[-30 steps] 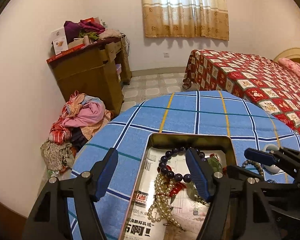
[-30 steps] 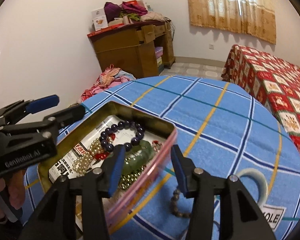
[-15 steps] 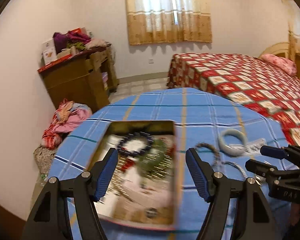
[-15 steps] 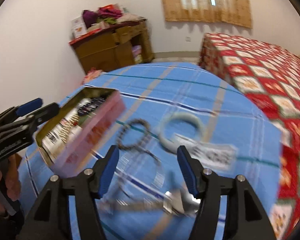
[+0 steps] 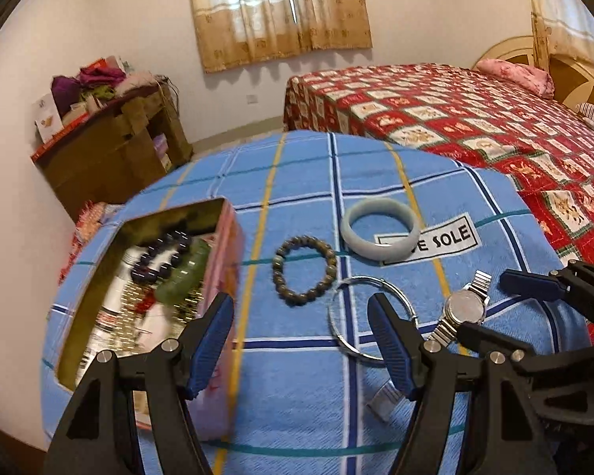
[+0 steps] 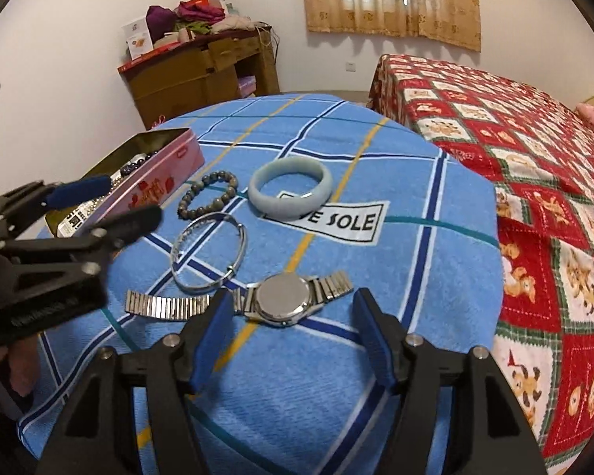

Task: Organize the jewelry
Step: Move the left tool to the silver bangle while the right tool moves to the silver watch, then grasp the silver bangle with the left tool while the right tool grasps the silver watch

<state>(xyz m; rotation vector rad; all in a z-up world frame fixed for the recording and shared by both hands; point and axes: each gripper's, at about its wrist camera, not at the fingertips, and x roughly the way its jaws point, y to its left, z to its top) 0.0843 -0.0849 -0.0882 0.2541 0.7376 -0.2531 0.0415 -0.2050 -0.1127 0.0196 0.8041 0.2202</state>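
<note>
The right gripper [image 6: 291,338], jaws just widened and holding nothing, hovers over the steel watch [image 6: 285,301] lying flat on the blue-clothed desk [image 6: 415,269]. The left gripper [image 5: 301,342] is also apart and empty, near the tin [image 5: 221,261]. The watch is probably hefty and slippery; pinching across its case seems surest, as the band flexes.

A blue checked cloth [image 6: 435,277] (white label sewn on) bears a pink tin [image 6: 158,184], beaded bracelet [image 6: 208,194], pale bangle [image 6: 291,188], silver bangle [image 6: 210,255] and watch [image 6: 283,299].
</note>
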